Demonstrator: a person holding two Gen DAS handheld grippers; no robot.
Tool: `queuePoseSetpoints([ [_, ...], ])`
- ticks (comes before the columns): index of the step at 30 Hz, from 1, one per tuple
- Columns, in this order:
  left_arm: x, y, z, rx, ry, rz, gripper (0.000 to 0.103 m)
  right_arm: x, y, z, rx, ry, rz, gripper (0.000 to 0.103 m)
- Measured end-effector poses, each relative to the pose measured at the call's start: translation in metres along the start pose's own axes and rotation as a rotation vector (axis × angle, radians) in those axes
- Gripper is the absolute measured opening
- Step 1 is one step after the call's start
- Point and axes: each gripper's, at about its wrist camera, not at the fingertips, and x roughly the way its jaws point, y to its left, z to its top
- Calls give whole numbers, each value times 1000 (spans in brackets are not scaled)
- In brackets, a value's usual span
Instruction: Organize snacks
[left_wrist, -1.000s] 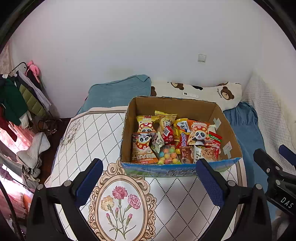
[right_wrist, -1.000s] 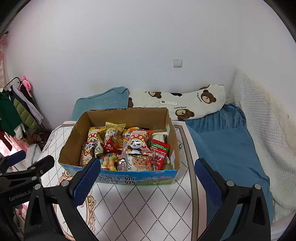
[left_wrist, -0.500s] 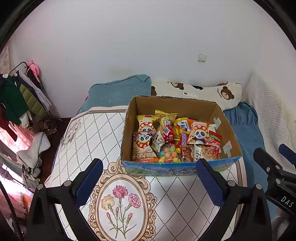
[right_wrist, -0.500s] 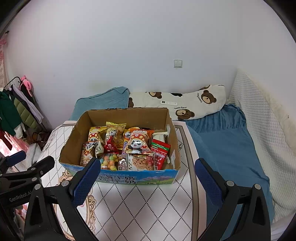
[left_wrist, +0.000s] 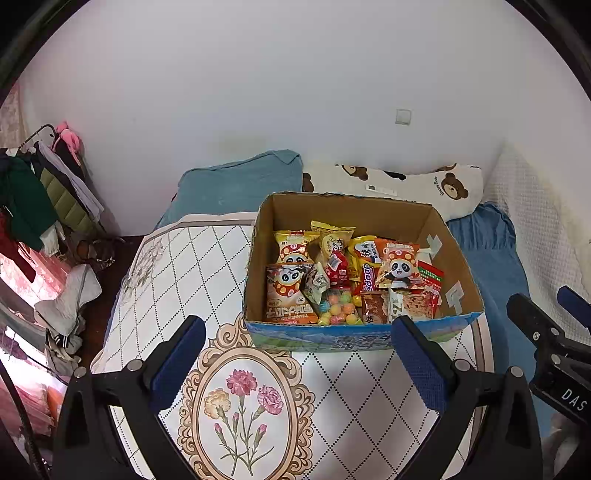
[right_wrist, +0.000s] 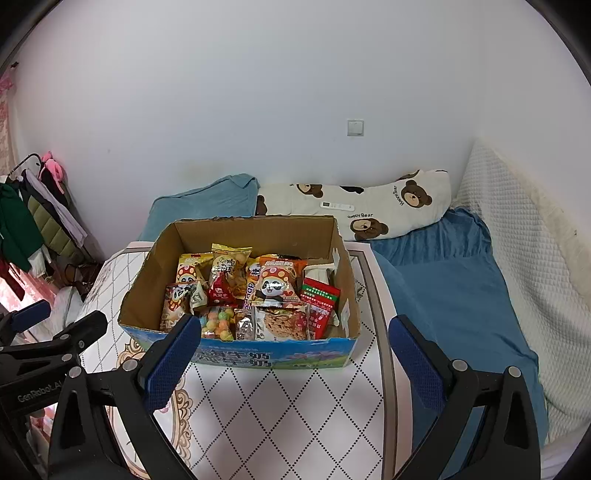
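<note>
A cardboard box (left_wrist: 364, 334) full of snack packets (left_wrist: 351, 275) sits on a white quilted mat (left_wrist: 192, 266) with a diamond pattern and a carnation medallion, laid over the bed. The packets are packed toward the near wall of the box: panda-printed bags, a clear pouch of coloured candy balls (left_wrist: 338, 312), a red-and-green sachet (right_wrist: 319, 297) by the right wall.

Set against the frames of a second ago, almost nothing differs. The box stands in the same spot, the packets lie as they did, and both views have barely drifted.

The left gripper (left_wrist: 297, 363) hovers just short of the box's near-left corner, its blue-padded fingers (left_wrist: 177, 362) spread wide with nothing between them. The right gripper (right_wrist: 293, 365) hangs before the near-right side, likewise splayed and empty, its left pad overlapping the box front in view. Each gripper shows at the edge of the other's camera. Behind the box lie a teal pillow (right_wrist: 207, 205) and a bear-print pillow (right_wrist: 373, 210).
</note>
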Motion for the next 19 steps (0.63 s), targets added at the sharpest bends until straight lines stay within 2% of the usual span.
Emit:
queuePoseSetpoints([
  [19, 1, -1, -1, 4, -4, 7, 103, -2, -2, 0, -2, -4, -3, 103],
])
